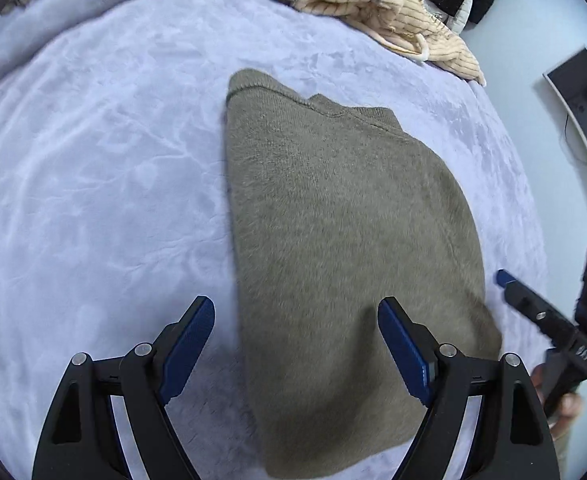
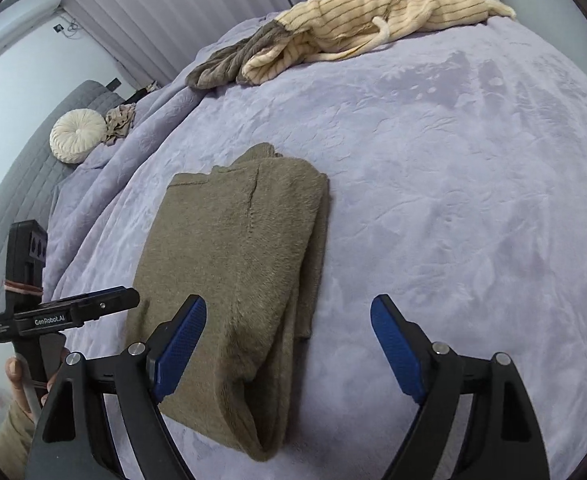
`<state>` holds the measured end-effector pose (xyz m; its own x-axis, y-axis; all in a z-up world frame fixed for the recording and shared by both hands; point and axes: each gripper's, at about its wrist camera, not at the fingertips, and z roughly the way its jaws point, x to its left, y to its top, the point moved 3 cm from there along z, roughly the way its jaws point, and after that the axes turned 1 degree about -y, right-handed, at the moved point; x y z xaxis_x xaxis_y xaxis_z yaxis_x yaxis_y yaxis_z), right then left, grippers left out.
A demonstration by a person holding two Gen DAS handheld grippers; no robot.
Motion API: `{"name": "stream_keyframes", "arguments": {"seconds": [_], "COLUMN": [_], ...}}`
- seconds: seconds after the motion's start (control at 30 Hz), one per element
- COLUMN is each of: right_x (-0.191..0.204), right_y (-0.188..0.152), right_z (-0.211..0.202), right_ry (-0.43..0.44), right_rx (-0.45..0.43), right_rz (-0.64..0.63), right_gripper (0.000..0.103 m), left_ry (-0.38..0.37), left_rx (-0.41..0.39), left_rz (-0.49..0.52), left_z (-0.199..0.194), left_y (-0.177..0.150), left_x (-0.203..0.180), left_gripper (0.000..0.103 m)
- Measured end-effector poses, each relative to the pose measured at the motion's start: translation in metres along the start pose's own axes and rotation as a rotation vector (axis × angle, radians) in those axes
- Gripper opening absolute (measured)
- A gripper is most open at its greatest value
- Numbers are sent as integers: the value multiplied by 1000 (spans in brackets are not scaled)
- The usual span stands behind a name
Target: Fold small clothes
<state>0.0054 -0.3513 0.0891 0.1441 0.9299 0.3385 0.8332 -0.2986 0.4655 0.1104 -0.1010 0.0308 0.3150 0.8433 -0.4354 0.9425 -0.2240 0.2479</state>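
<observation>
Setting: one bed (image 2: 473,168) covered by a lavender plush blanket, with vertical blinds (image 2: 165,4) at the far side.
Task garment: one olive-brown fuzzy sweater (image 2: 229,264), folded into a long narrow stack, lying flat on the bed in the near middle; its layered edges show along the right side in the right wrist view.
Sweater in the left view: the same sweater (image 1: 333,240) runs from near to far, its ribbed hem at the far end.
Left claw: the left claw (image 1: 295,344) hangs above the near end of the sweater, its two blue pads spread wide, released, with nothing pinched; one pad is over the blanket, the other over the fabric.
Right claw: the right claw (image 2: 287,348) is also released, both blue pads far apart and gripping nothing; the left pad sits over the sweater's near right edge, the right pad over bare blanket.
Claws seen from each other: each claw shows at the edge of the other's view, just beside the sweater.
Hands: two, each partly visible gripping a handle, one hand (image 2: 17,380) at the near left of the right wrist view.
Other clothes: one cream striped garment (image 2: 377,28) and one grey-brown piece (image 2: 229,60), bunched together at the far edge of the bed, well apart from the sweater.
Cushion: one round cream cushion (image 2: 77,136) at the far left.
</observation>
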Motion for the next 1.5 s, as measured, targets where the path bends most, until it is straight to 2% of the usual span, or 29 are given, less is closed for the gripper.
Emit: {"name": "stream_keyframes", "arguments": {"seconds": [0.1, 0.17, 0.23, 0.3, 0.33, 0.37, 0.4, 0.47, 0.5, 0.57, 0.93, 1.17, 1.5], "right_x": [1, -2, -3, 2, 6, 10, 15, 22, 24, 28, 72, 98, 129], "right_y": [10, 15, 16, 14, 14, 15, 16, 19, 21, 23, 18, -9, -54], "right_z": [33, 55, 79, 100, 105, 107, 107, 104, 102, 93, 41, 19, 4], "right_ry": [38, 67, 137, 161, 154, 147, 144, 148, 142, 136, 132, 146, 133], "right_rx": [69, 115, 165, 205, 202, 194, 188, 182, 175, 164, 116, 106, 107], "right_rz": [19, 53, 98, 102, 86, 69, 55, 48, 45, 40, -33, -47, -85], "right_gripper": [87, 87, 87, 86, 85, 79, 66, 50, 44, 40, 38, 38, 38], "left_ry": [-64, -143, -206, -223, -213, -194, -175, -164, -162, -156, -110, -85, -54], "left_rx": [71, 104, 112, 102, 99, 96, 93, 89, 81, 67, 30, 20, 1], "left_rz": [-52, -100, -146, -152, -128, -97, -66, -29, -12, 3, 76, 107, 96], "left_z": [26, 41, 50, 54, 54, 54, 53, 49, 44, 35, -24, -56, -84], "left_y": [8, 10, 13, 15, 16, 17, 18, 19, 20, 18, -5, -34, -90], "left_x": [8, 15, 21, 20, 15, 10, 5, -1, -3, -6, -18, -13, 11], "left_gripper": [85, 85, 89, 89, 88, 79, 71, 58, 51, 47, 44, 44, 44]}}
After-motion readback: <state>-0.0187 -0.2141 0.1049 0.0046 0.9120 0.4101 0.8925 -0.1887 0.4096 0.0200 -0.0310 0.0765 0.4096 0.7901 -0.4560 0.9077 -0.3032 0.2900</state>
